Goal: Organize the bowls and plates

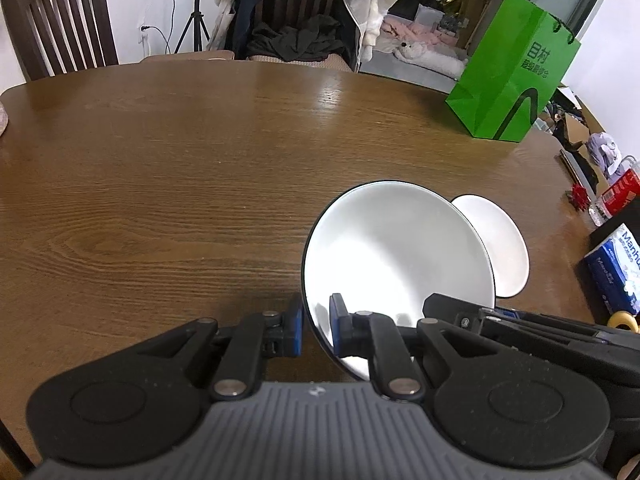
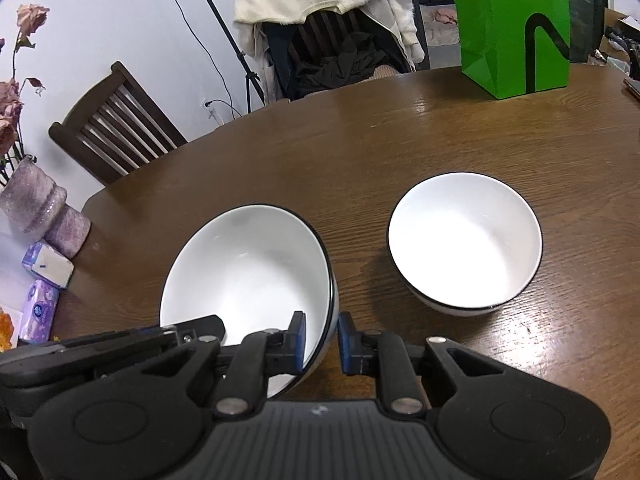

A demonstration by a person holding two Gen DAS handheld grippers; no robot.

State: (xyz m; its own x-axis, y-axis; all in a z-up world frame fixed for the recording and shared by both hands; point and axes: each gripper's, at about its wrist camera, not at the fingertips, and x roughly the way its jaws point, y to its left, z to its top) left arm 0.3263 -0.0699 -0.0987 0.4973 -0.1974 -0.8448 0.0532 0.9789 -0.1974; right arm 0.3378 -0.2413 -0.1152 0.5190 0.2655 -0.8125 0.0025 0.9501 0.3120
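Both grippers [image 1: 316, 326] [image 2: 322, 344] clamp tilted bowl [image 2: 248, 276] rim.

You are in a lived-in home dining room: a dark slatted wooden chair [image 2: 116, 128] and a cream garment-draped chair [image 1: 308, 4] flank the brown wood-grain worktop [image 1: 180, 168], a bed visible beyond.

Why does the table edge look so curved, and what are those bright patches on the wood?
Left wrist view: the fisheye lens bows the table edge, and the corners go dark; a pale streak of glare lies on the far wood. Right wrist view: the same bending tilts the chair, with glare near the green bag; the free bowl casts a soft shadow.
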